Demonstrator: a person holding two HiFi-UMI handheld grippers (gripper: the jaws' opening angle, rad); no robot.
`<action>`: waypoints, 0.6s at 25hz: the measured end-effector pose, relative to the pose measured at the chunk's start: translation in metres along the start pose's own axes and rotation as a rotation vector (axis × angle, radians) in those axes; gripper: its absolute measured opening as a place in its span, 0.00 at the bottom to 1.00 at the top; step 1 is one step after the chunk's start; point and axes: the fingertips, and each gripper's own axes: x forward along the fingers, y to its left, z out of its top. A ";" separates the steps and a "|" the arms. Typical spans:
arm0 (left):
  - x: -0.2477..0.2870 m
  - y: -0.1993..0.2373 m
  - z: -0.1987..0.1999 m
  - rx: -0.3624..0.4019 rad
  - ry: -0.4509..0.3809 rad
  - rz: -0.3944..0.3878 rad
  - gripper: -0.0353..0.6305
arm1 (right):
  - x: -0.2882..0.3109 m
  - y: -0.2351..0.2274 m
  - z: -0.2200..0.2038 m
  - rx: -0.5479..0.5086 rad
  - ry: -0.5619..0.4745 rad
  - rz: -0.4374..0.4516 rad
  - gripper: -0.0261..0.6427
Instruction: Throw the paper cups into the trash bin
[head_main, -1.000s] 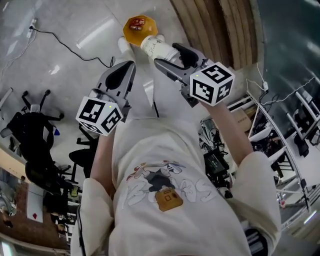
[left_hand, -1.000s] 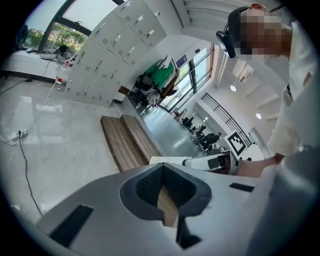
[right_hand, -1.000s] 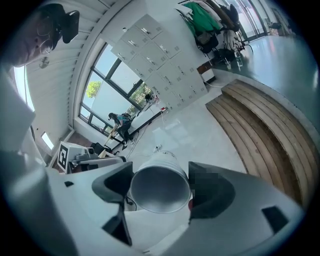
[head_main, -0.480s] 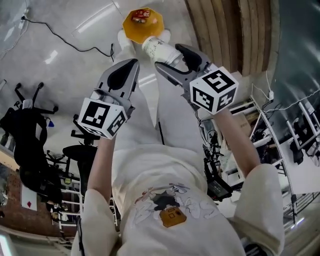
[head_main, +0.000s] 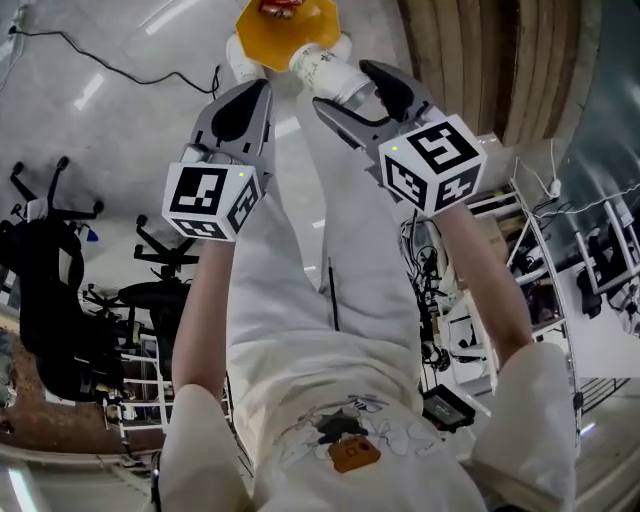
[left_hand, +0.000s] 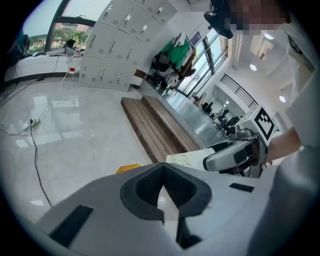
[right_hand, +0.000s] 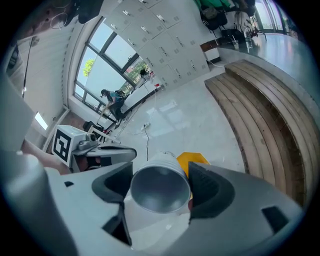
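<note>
Two grippers advancing over floor (head_main: 110, 100) toward yellow trash bin (head_main: 283, 38). Bin sliding up to top centre of head view, sitting nearer the grippers than second ago; carry probably nearing drop. Bin's far part now being cut off by top edge, contents staying unclear. Right gripper (head_main: 345, 88) fingers clamping paper cup (head_main: 322, 72), cup overlapping bin's lower rim in frame. Left gripper (head_main: 258, 95) fingers pressing together, carrying nothing. Other cups not showing.

White paper cup (head_main: 322, 72) showing faint dark print, yellow-orange trash bin (head_main: 272, 38) showing red inside, left gripper (head_main: 262, 92) and right gripper (head_main: 342, 88) wearing pale grey shells with black pads (right_hand: 212, 191), marker cubes (head_main: 432, 163) carrying black-and-white square patterns, cream shirt (head_main: 330, 400) bearing an orange-and-grey cartoon print, brown wooden slats (head_main: 520, 60) running in stripes.
</note>
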 end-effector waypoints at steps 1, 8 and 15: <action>0.008 0.006 -0.005 -0.017 0.001 0.010 0.06 | 0.007 -0.006 -0.004 -0.002 0.006 -0.003 0.57; 0.054 0.044 -0.045 -0.039 0.037 0.046 0.06 | 0.060 -0.034 -0.028 -0.036 0.039 -0.033 0.57; 0.104 0.091 -0.086 -0.045 0.075 0.087 0.06 | 0.123 -0.072 -0.055 -0.068 0.073 -0.063 0.57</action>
